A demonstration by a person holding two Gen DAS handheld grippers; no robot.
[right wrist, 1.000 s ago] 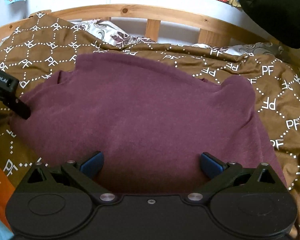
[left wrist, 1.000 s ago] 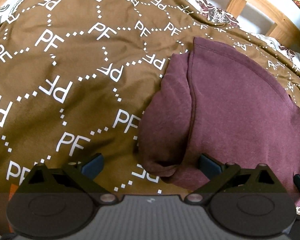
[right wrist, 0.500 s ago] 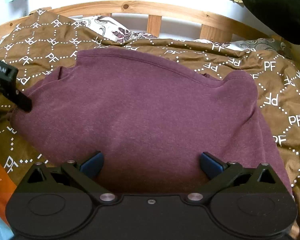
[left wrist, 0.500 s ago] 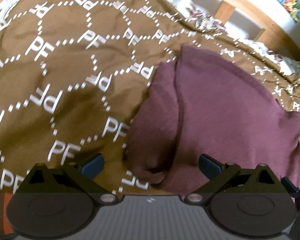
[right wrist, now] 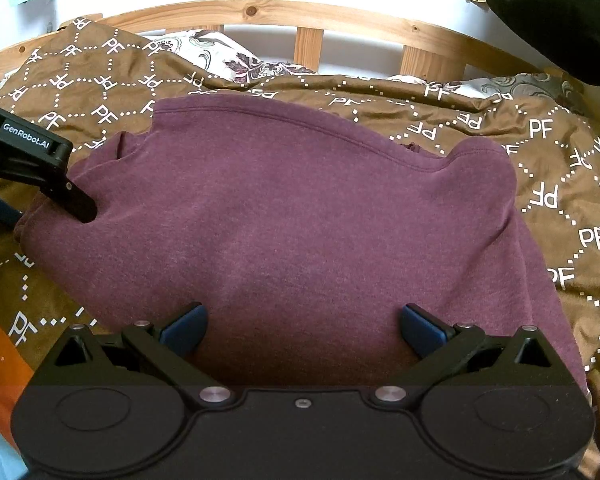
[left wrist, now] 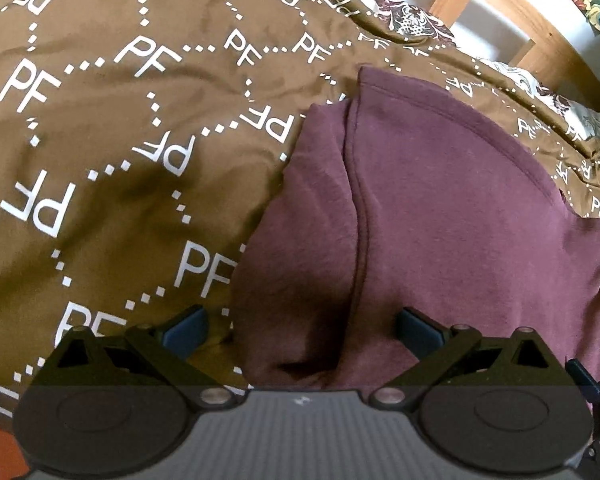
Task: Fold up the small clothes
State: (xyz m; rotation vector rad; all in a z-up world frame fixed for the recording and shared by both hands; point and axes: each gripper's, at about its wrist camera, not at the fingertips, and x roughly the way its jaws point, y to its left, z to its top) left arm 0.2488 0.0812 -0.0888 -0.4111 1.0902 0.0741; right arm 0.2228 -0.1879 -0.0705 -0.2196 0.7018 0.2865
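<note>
Across the centre and right of my left wrist frame lies the maroon garment (left wrist: pixel 440 220), folded, on the brown PF-patterned cover (left wrist: pixel 100 152). My left gripper (left wrist: pixel 300 330) stands wide, its lower-left folded corner between the fingers, not clamped. My right gripper (right wrist: pixel 302 330), also wide, sits over its near edge; wooden bed rail (right wrist: pixel 308 12) along the top.

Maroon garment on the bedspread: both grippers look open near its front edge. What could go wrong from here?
1. The left gripper straddles the bunched left fold of the maroon garment; closing there may catch only some layers, so the fold could sag open.
2. The brown bedspread is loose and wrinkled beside that fold, so a low pinch might grab it too.
3. The right gripper sits mid-hem, so lifting could be uneven.
</note>
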